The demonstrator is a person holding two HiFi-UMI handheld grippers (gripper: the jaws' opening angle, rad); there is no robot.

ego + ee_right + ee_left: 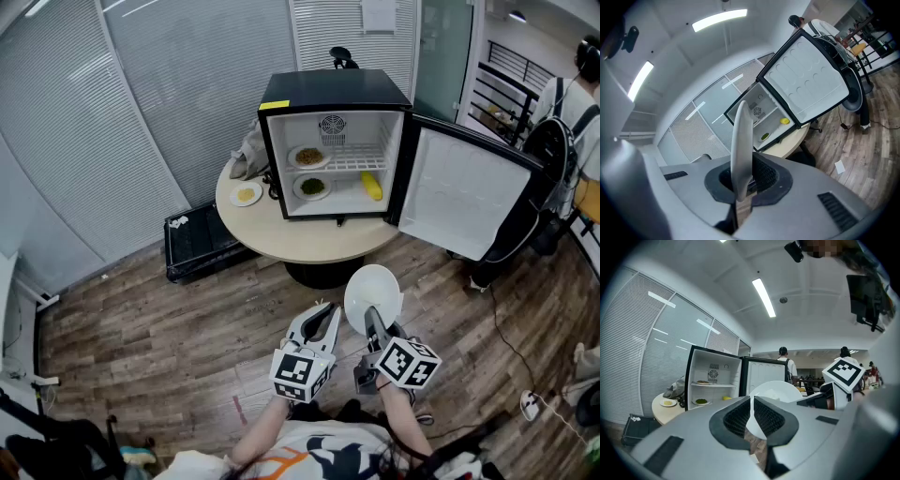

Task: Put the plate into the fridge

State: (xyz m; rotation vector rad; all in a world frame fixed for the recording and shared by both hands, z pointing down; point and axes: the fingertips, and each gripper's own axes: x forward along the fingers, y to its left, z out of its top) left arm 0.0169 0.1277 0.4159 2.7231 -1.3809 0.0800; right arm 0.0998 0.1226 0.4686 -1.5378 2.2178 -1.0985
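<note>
On a round table (319, 246), open fridge (336, 94), wood floor (141, 328), slatted glass walls (187, 75)

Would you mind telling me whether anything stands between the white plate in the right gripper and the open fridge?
Nothing visible does. The white plate, clamped by its rim in the right gripper, faces the fridge, whose door is swung wide open. Inside, the right half of the upper shelf looks free.

Grey left gripper (325, 309), right gripper (373, 317) — marker cubes (302, 373)
</note>
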